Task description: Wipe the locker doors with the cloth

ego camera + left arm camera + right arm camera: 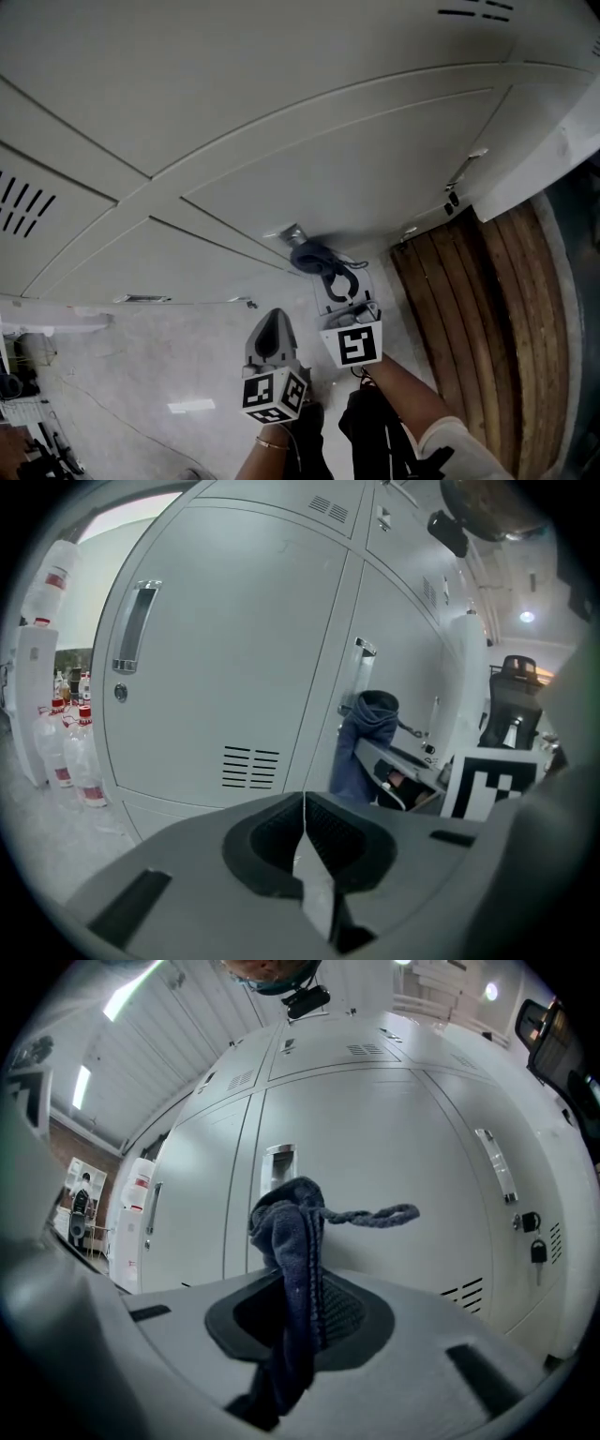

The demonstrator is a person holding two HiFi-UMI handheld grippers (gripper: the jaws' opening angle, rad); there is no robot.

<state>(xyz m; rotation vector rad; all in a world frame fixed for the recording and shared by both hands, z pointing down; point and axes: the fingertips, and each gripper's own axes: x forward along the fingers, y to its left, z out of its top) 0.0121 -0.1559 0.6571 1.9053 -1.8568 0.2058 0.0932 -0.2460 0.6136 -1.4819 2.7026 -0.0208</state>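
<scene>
Locker doors [309, 159], smooth pale grey with narrow seams, are faced by the cloth [291, 1232] gripped in the right hand-held gripper [302, 1302], the left hand-held gripper [305, 832] clenched empty over open floor [141, 375].

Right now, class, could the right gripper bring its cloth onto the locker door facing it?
Probably yes: the right gripper is clamped on the cloth, and nothing stands between it and the locker door ahead.

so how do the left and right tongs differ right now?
The left tongs are shut on nothing; the right tongs are shut on the blue cloth. In the head view, the right tongs reach further toward the locker door than the left tongs. Both are closed.
</scene>
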